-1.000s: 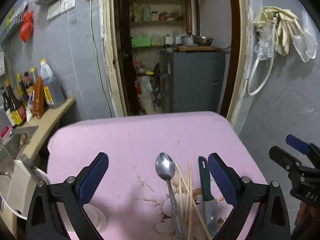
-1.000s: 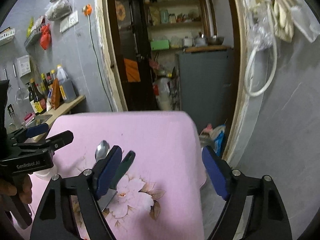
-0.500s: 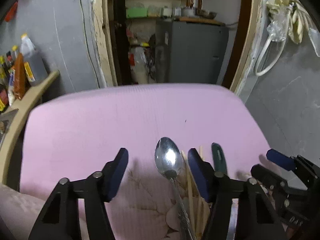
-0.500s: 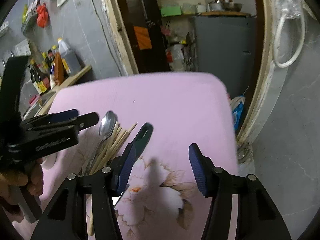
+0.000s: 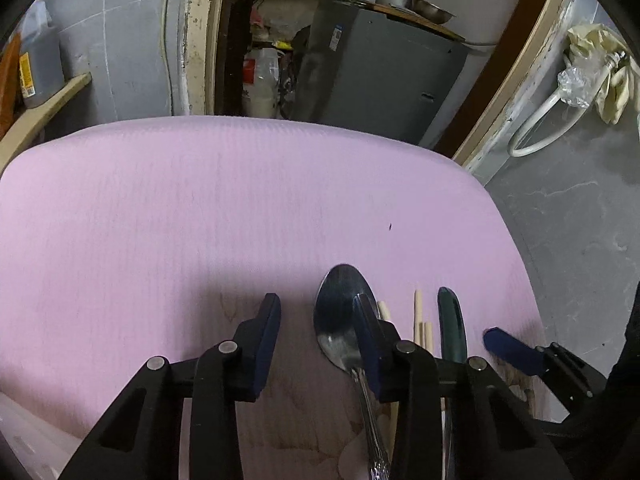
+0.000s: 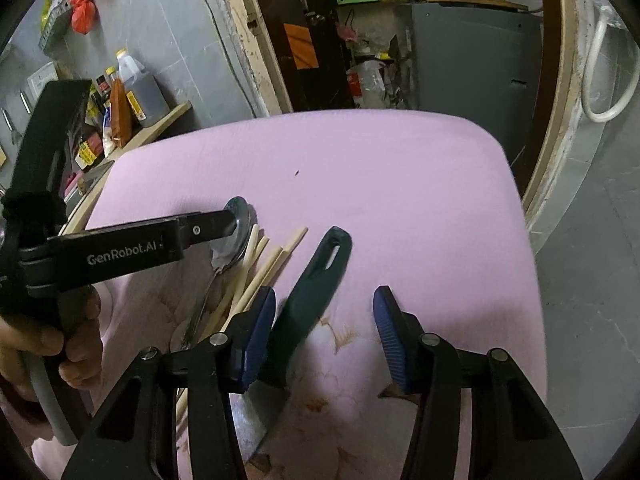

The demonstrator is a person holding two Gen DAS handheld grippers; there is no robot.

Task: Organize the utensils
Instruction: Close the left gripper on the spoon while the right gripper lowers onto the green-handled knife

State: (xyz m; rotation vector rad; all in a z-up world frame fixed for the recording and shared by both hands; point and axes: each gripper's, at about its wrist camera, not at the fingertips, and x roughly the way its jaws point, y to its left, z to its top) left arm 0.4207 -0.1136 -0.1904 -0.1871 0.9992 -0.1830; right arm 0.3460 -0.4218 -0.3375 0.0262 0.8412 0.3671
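1. While both claws hang low over the pink cloth [image 5: 240, 200] covering the bench, the utensils lie together near its right side: a metal spoon [image 5: 340, 320], a loose bunch of wooden chopsticks [image 6: 260, 264] and a dark green-handled knife [image 6: 316, 284].
2. The left claw [image 5: 316, 332] stands partly open and holds nothing; its right finger [image 5: 366, 336] lies across the spoon's bowl, while the left finger is over bare cloth.
3. The right claw [image 6: 324, 332] is likewise partly open and empty, its left finger [image 6: 258, 336] just beside the knife handle, between the knife and the chopsticks.
4. In the right wrist view the left claw's tip reaches to the spoon's bowl; whether it touches cannot be told.
5. A white container [image 5: 24, 444] shows only as an edge at the lower left of the left wrist view; its contents are hidden.
6. On the wooden shelf [image 6: 160, 120] at the wall stand sauce bottles [image 6: 120, 108] and a jug of dark liquid [image 6: 140, 92].
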